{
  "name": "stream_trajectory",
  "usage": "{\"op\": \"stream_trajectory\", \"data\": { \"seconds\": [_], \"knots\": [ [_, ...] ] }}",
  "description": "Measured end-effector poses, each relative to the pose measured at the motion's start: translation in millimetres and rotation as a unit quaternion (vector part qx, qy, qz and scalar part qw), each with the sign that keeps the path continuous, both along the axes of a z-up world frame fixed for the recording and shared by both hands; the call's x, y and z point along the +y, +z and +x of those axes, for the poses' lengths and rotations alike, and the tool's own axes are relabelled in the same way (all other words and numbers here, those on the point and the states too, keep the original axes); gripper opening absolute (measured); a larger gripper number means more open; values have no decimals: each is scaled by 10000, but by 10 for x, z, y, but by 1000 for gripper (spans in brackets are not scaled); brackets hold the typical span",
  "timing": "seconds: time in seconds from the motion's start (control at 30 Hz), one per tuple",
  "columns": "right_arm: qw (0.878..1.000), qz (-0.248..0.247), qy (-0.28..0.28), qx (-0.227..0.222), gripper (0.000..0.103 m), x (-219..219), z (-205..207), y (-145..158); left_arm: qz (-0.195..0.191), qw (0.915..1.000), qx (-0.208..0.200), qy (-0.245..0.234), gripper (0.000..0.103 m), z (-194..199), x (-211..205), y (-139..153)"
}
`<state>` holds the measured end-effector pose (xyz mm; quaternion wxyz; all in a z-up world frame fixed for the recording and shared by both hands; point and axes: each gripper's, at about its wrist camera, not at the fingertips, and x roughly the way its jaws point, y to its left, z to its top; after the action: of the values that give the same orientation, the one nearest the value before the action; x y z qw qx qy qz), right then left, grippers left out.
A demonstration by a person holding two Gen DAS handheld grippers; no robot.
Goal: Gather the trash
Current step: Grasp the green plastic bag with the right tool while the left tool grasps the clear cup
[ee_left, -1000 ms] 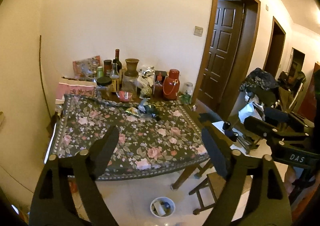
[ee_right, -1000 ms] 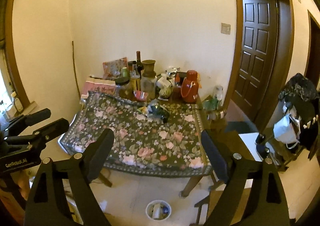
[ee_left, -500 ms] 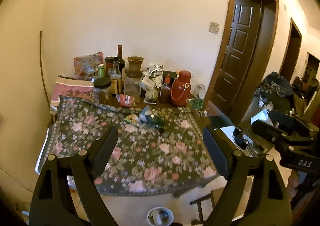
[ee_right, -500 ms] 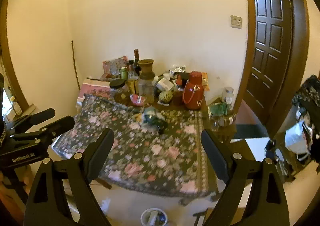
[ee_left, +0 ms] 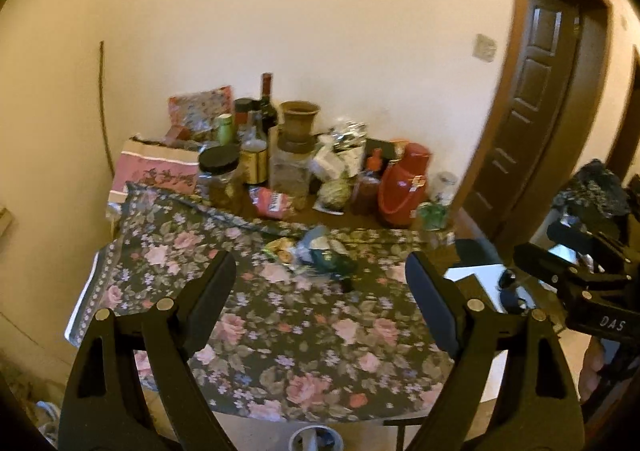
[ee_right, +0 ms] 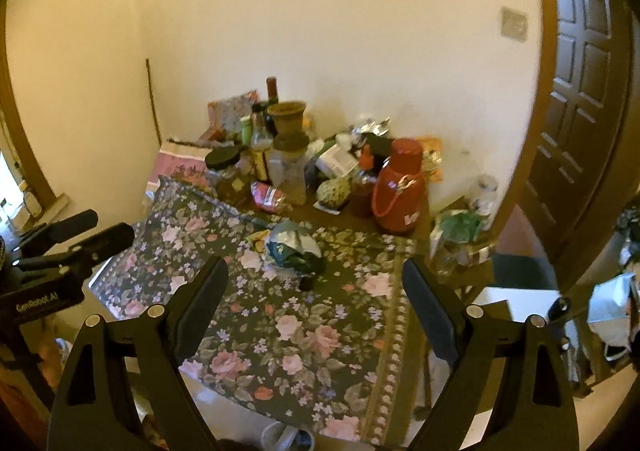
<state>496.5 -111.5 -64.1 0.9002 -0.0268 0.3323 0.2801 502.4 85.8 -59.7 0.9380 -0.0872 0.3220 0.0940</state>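
A heap of crumpled wrappers [ee_left: 316,249], green, silver and yellow, lies in the middle of the floral tablecloth [ee_left: 280,323]; it also shows in the right wrist view [ee_right: 292,247]. A small dark cap [ee_right: 306,283] lies just in front of it. A red snack packet [ee_left: 272,203] lies further back. My left gripper [ee_left: 320,291] is open and empty, above the near half of the table. My right gripper [ee_right: 316,287] is open and empty, short of the heap. A small white bin [ee_left: 316,439] stands on the floor under the near table edge.
Bottles, jars, a clay pot [ee_left: 298,123] and a red thermos [ee_left: 402,189] crowd the back of the table against the wall. A dark wooden door [ee_left: 532,111] is at the right. The other gripper shows at each view's edge [ee_right: 60,259].
Both grippers have moved forward toward the table and the wrapper heap looks larger. The floor bin has slid to the bottom edge of both views. Both stay open.
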Motion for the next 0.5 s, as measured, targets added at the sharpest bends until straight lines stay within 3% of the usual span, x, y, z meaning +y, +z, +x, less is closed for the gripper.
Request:
{"op": "stream_trajectory", "data": {
  "seconds": [0.2, 0.5],
  "knots": [
    [9989, -166, 162, 418, 87, 419, 405, -262, -108, 9992, 255, 274, 86, 398, 517, -191],
    [9900, -727, 75, 1206, 87, 1370, 1073, -867, -134, 9980, 586, 176, 86, 1129, 1404, -486]
  ]
}}
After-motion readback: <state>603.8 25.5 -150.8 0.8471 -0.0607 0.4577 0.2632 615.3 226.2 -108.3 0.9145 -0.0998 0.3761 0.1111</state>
